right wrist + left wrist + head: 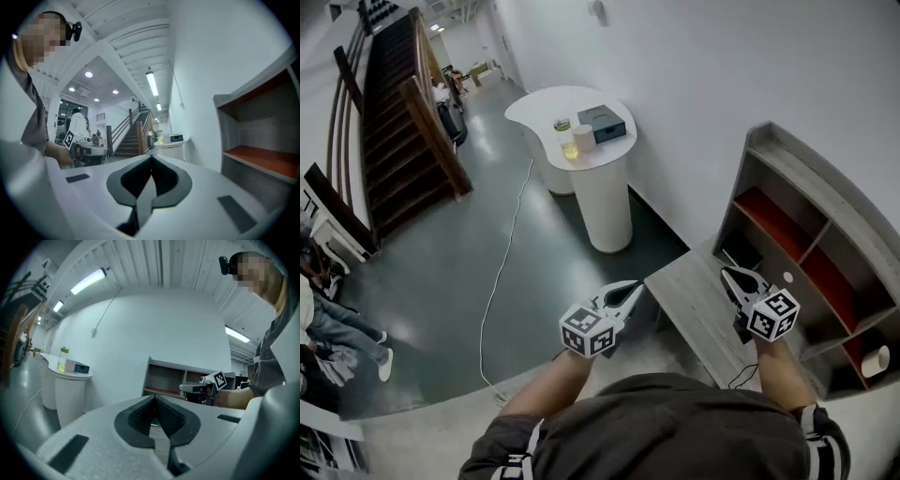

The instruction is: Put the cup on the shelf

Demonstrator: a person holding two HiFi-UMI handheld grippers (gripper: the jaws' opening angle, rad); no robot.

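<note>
A pale cup (583, 139) stands on a white round table (605, 187) far ahead, next to a bottle of yellow liquid (566, 137) and a grey box (603, 123). The grey shelf (806, 234) with orange boards stands at the right against the wall. My left gripper (630, 291) is shut and empty, held level over the floor near the shelf's low board. My right gripper (733, 276) is shut and empty too, over that board. In the left gripper view the left gripper (154, 398) faces the shelf (171, 378), with the table (65, 385) at the left.
A wooden staircase (394, 122) rises at the back left. A white cable (502, 272) runs across the dark floor. Seated people's legs (328, 323) show at the left edge. A white roll-like thing (875, 360) lies in the shelf's bottom compartment.
</note>
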